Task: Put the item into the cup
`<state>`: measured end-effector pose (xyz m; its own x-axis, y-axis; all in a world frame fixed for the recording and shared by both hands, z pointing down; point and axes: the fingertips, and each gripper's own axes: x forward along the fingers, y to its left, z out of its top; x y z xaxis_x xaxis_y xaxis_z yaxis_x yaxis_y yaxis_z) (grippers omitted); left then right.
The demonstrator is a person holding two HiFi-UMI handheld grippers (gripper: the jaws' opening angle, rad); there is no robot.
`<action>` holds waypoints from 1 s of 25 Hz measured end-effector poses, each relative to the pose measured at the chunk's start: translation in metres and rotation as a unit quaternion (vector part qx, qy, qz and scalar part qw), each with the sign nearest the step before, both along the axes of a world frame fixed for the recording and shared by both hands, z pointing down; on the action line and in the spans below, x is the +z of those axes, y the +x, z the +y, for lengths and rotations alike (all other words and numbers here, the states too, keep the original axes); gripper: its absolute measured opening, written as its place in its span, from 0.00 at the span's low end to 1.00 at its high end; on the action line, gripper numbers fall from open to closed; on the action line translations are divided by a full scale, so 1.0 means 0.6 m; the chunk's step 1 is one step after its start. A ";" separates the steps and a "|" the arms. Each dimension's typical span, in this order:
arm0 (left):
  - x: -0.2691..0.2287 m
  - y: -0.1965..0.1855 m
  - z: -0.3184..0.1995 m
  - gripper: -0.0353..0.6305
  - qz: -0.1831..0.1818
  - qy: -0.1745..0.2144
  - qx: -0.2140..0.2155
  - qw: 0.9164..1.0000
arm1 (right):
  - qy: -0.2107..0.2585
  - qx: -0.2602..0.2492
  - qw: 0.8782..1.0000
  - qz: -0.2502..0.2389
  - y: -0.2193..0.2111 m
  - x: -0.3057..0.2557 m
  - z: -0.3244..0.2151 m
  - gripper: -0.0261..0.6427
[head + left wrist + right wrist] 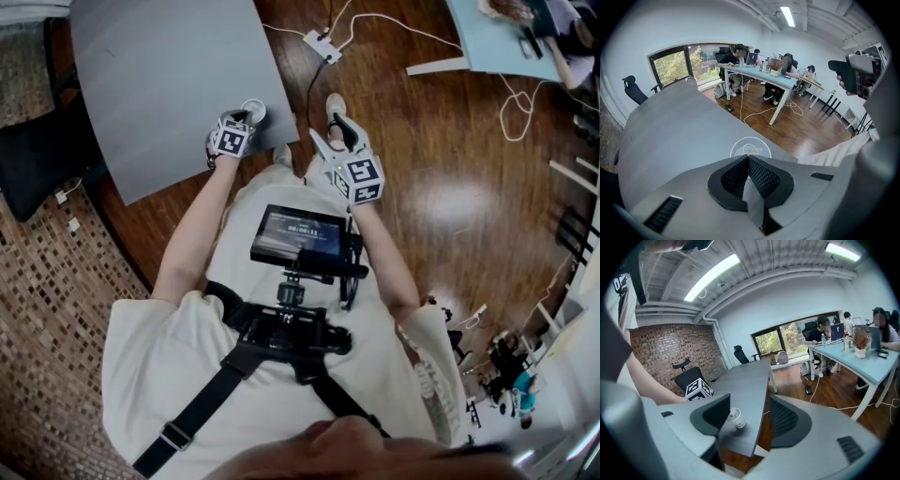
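At the near corner of the grey table [159, 84], the left gripper [748, 158] points steeply down, its jaws pressed together with nothing showing between them. Just beyond its tips, almost straight underneath, the cup [750, 148] stands upright near the table's edge, long axis vertical, mouth facing up toward that gripper. Something pale may lie inside; I cannot tell what. Farther out, off the table's edge over the wooden floor, the right gripper [749, 401] has its jaws wide apart and empty, aimed at the cup from well apart. The left is plainly the nearer.
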<state>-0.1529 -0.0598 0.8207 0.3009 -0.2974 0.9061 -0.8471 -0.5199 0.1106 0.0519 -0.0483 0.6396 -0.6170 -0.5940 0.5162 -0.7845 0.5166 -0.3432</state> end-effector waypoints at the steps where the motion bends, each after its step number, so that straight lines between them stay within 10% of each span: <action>1: 0.001 0.000 -0.001 0.05 -0.001 0.000 0.001 1.000 | 0.000 0.001 1.000 -0.001 0.000 0.000 0.000 0.46; 25: -0.018 -0.034 0.027 0.27 0.033 0.046 -0.029 0.998 | 0.014 -0.004 1.000 0.004 -0.034 0.003 0.017 0.46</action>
